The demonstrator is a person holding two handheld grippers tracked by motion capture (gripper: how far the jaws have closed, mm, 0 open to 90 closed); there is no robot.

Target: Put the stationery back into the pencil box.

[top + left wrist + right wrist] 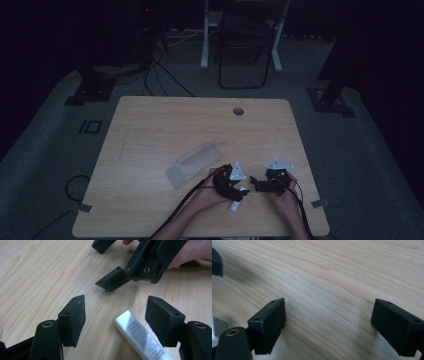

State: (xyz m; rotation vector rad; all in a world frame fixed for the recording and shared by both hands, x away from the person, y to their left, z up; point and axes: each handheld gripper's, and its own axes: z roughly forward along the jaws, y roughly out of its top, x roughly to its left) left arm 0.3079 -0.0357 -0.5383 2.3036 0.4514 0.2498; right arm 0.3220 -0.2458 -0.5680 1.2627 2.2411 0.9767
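Seemingly early: left gripper [115, 322] with jaws spread around a white tube [140, 340] lying unlifted on the worktop [165, 120], lower centre of the high view, right gripper [328, 327] spread over bare wood, clear tray [195, 162] nearby.

A dim room is seen. Beyond the tongs, past the wooden table [150, 130], a dark folding chair [243, 50] and white desk legs [205, 40] stand on grey carpet [360, 150]; cables [160, 75] lie far left.
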